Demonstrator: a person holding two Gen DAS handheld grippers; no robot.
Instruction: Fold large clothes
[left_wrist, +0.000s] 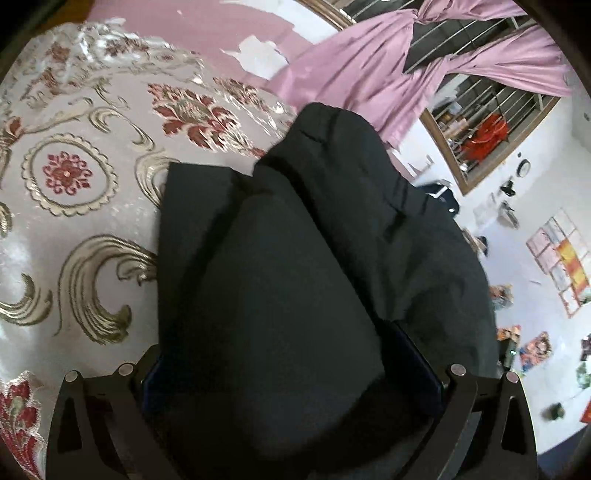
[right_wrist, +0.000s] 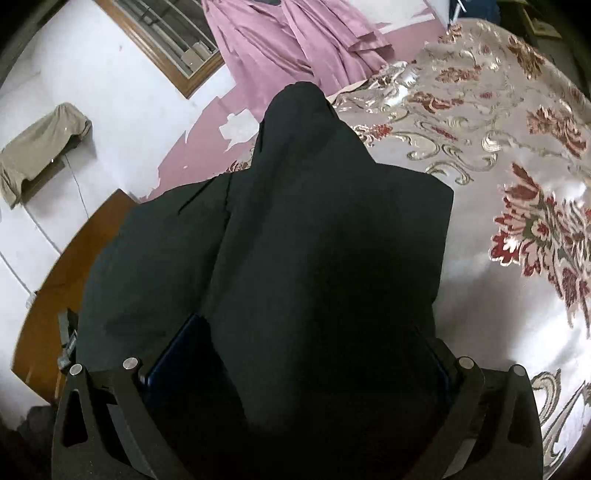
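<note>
A large black garment (left_wrist: 295, 258) fills the middle of the left wrist view and hangs in folds over the bed. My left gripper (left_wrist: 291, 369) has the cloth bunched between its blue-padded fingers (left_wrist: 417, 354) and holds it lifted. The same black garment (right_wrist: 295, 240) fills the right wrist view. My right gripper (right_wrist: 295, 365) also has the cloth between its fingers (right_wrist: 173, 350). The fingertips of both grippers are hidden by the fabric.
A bed with a grey, red and gold floral cover (left_wrist: 74, 184) (right_wrist: 517, 184) lies under the garment. Pink curtains (left_wrist: 369, 74) (right_wrist: 288, 44) hang by a barred window. A wooden board (right_wrist: 62, 277) and a beige cloth (right_wrist: 37, 155) are at the left.
</note>
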